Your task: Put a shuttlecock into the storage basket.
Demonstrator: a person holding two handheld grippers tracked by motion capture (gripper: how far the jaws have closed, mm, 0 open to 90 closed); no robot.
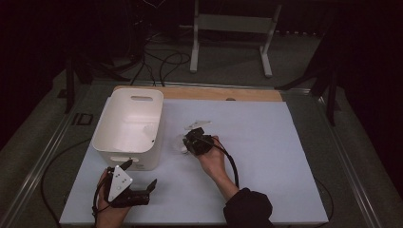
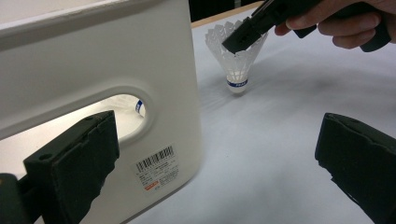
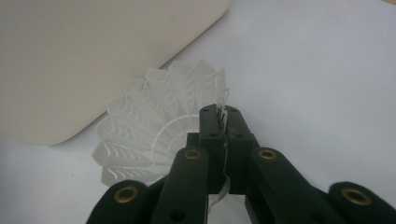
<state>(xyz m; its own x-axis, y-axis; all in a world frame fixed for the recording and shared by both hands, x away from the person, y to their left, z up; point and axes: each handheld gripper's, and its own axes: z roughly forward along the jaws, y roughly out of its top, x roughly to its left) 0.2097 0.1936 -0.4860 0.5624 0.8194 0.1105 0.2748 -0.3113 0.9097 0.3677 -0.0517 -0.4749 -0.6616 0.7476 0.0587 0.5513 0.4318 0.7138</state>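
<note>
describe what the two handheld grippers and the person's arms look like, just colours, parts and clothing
Both grippers are black, each with two blocky jaws. The left gripper carries a pale grey three-cornered plate with small dots on top. The right gripper has jaw links with brass-coloured rivets and trails a black cable. The right forearm wears a dark sleeve.

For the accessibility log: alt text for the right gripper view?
The right claw is shut on the skirt rim of a white shuttlecock, seen from above over a pale blue table. A white bin stands behind.
</note>
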